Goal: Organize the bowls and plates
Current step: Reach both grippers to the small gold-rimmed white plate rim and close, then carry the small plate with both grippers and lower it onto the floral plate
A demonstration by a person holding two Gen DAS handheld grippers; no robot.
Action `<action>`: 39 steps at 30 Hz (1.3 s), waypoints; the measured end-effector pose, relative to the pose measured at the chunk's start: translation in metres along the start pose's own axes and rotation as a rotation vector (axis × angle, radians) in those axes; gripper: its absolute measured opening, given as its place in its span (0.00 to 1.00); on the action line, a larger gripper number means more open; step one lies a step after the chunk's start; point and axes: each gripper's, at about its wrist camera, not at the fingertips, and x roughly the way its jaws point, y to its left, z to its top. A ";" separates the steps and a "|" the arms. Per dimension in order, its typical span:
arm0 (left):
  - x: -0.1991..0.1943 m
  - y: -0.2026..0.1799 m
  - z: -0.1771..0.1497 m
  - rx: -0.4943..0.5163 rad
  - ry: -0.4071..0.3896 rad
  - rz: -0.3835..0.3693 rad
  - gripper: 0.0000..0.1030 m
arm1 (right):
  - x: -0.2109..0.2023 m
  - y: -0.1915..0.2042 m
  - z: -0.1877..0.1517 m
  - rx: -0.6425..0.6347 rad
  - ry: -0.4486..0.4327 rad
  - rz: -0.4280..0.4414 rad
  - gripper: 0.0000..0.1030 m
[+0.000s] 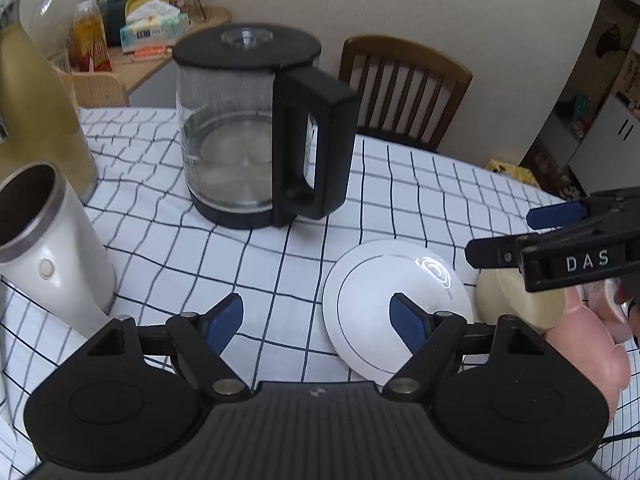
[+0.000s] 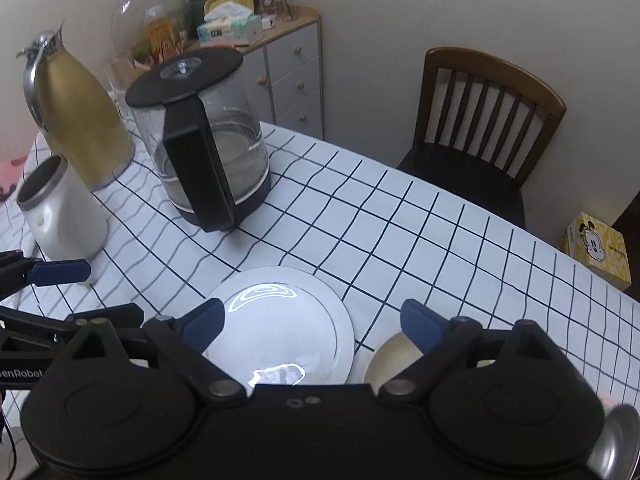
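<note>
A white plate [image 1: 384, 300] with a thin dark ring lies on the checked tablecloth [image 1: 280, 248]; it also shows in the right wrist view [image 2: 288, 320]. A cream bowl [image 1: 516, 300] sits just right of it, and shows in the right wrist view [image 2: 394, 358]. A pink bowl [image 1: 588, 340] sits further right, partly hidden. My left gripper [image 1: 316, 322] is open and empty, hovering over the plate's left edge. My right gripper [image 2: 312, 322] is open and empty above the plate and cream bowl; it also shows in the left wrist view [image 1: 512, 236].
A glass kettle [image 1: 256, 128] with a black handle stands behind the plate. A white steel-rimmed cup [image 1: 48, 248] and a gold thermos [image 2: 76, 116] stand at the left. A wooden chair [image 2: 480, 128] is beyond the table. A metal bowl [image 2: 616, 444] shows at the right edge.
</note>
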 end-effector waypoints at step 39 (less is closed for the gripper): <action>0.089 0.020 -0.017 -0.247 0.273 -0.165 0.15 | 0.124 -0.046 0.016 -0.059 0.403 0.187 0.22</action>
